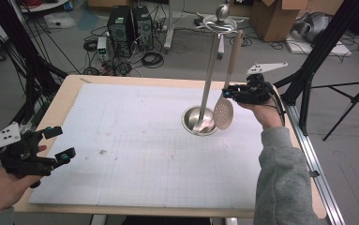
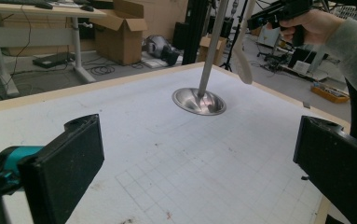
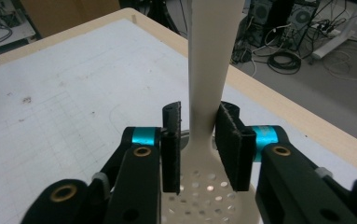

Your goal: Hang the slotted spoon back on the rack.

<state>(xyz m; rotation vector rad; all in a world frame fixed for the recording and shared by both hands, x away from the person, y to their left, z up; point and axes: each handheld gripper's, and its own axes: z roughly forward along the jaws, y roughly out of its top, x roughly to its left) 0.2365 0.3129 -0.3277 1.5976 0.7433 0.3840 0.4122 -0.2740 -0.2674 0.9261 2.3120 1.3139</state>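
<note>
A steel stand (image 1: 209, 75) rises from a round dish base (image 1: 198, 121) on the right half of the white gridded mat (image 1: 135, 140). A pale slotted spoon (image 1: 223, 114) hangs upright from the stand's top hook, head down beside the base. My right gripper (image 1: 228, 92) comes in from the right at the spoon's neck. In the right gripper view the neck (image 3: 211, 60) stands between my right gripper's (image 3: 198, 140) pads, with a thin gap at the left pad; the jaws are open. My left gripper (image 1: 61, 143) rests open over the mat's front left corner, nothing between its jaws (image 2: 199, 168).
The wooden table edge (image 1: 69, 93) frames the mat, and a metal rail (image 1: 310, 154) runs along the right side. Black tripod legs (image 1: 350, 101) stand close at the right. Computer towers (image 1: 130, 26), cables and cardboard boxes (image 1: 273, 16) lie on the floor beyond.
</note>
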